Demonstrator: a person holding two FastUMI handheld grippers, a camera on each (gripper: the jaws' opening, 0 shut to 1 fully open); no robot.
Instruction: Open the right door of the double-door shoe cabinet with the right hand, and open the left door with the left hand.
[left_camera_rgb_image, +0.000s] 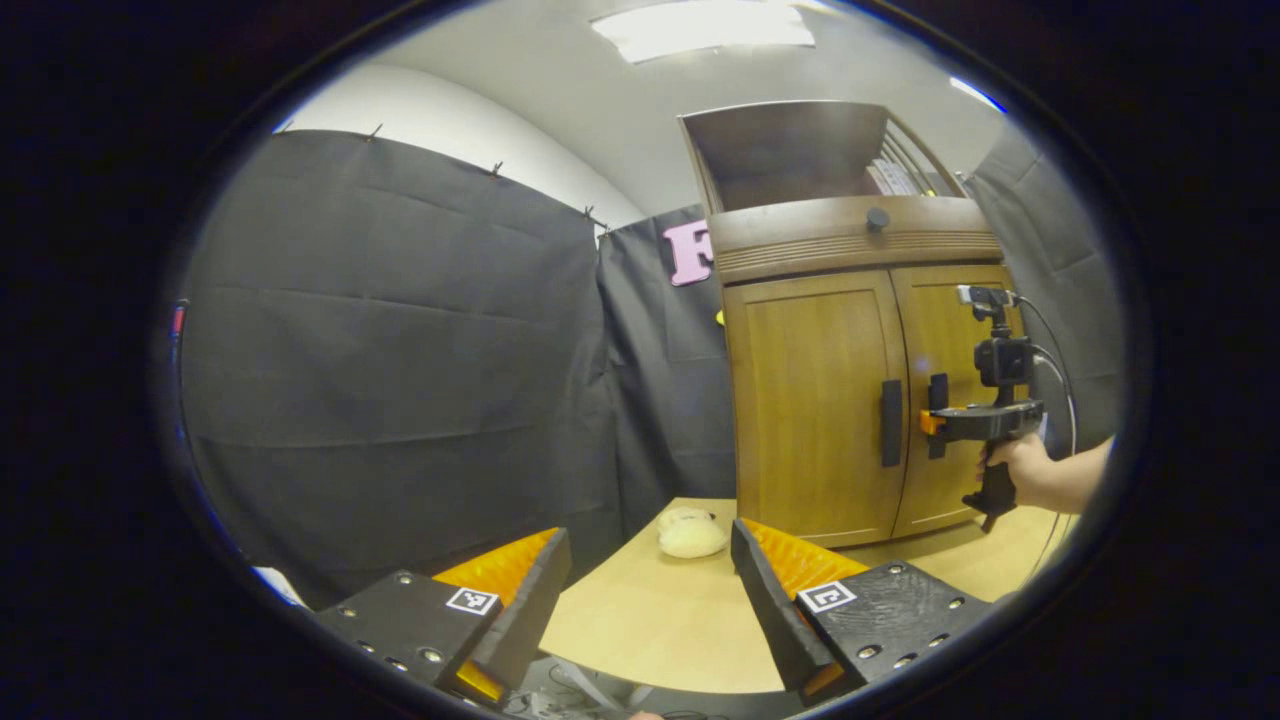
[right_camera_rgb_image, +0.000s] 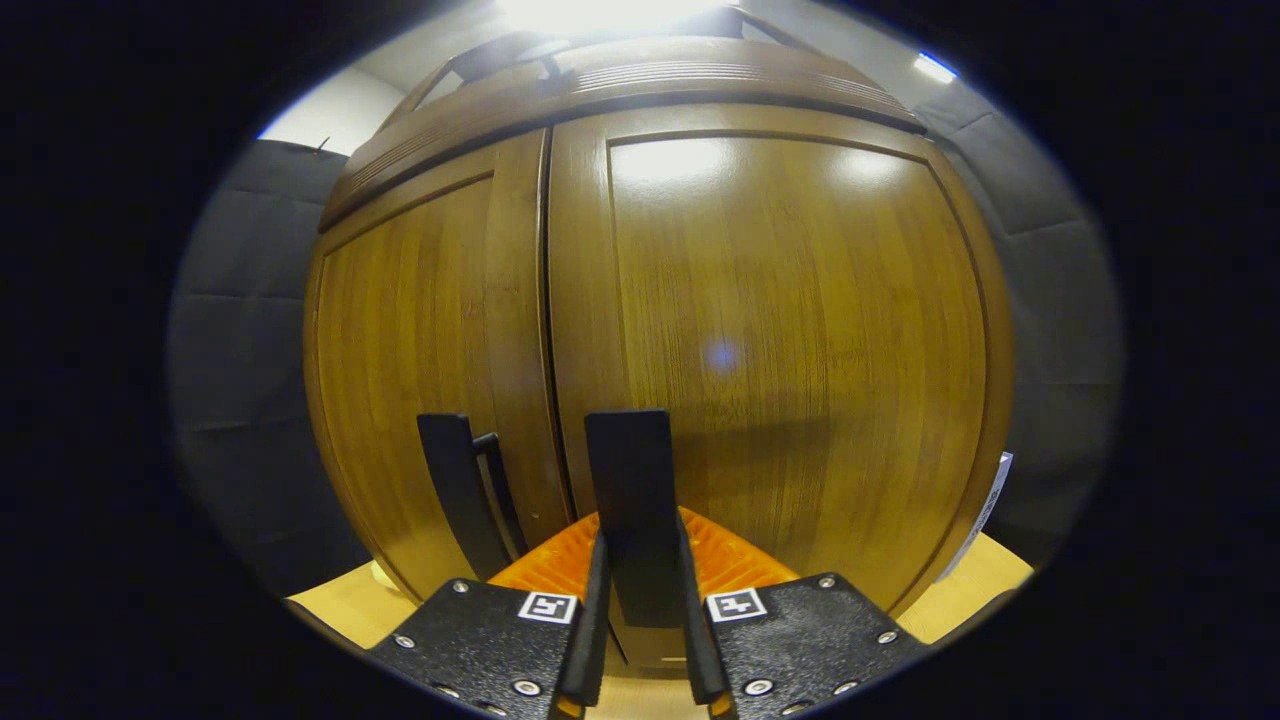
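The wooden shoe cabinet (left_camera_rgb_image: 850, 235) stands on the table at the right of the left gripper view, both doors closed. Its left door (left_camera_rgb_image: 812, 400) carries a black vertical handle (left_camera_rgb_image: 890, 423). My left gripper (left_camera_rgb_image: 650, 545) is open and well short of the cabinet, with nothing between its fingers. A hand (left_camera_rgb_image: 1025, 470) holds my right gripper (left_camera_rgb_image: 932, 422) at the right door (left_camera_rgb_image: 950, 330). In the right gripper view, my right gripper (right_camera_rgb_image: 640, 565) is shut on the right door's black handle (right_camera_rgb_image: 630, 470). The left door's handle (right_camera_rgb_image: 460, 490) stands just beside it.
A cream soft object (left_camera_rgb_image: 690, 532) lies on the light wooden table (left_camera_rgb_image: 650, 630) in front of the cabinet's left corner. Black cloth walls (left_camera_rgb_image: 400, 350) close in the left and back. The cabinet's top compartment (left_camera_rgb_image: 790, 150) is open.
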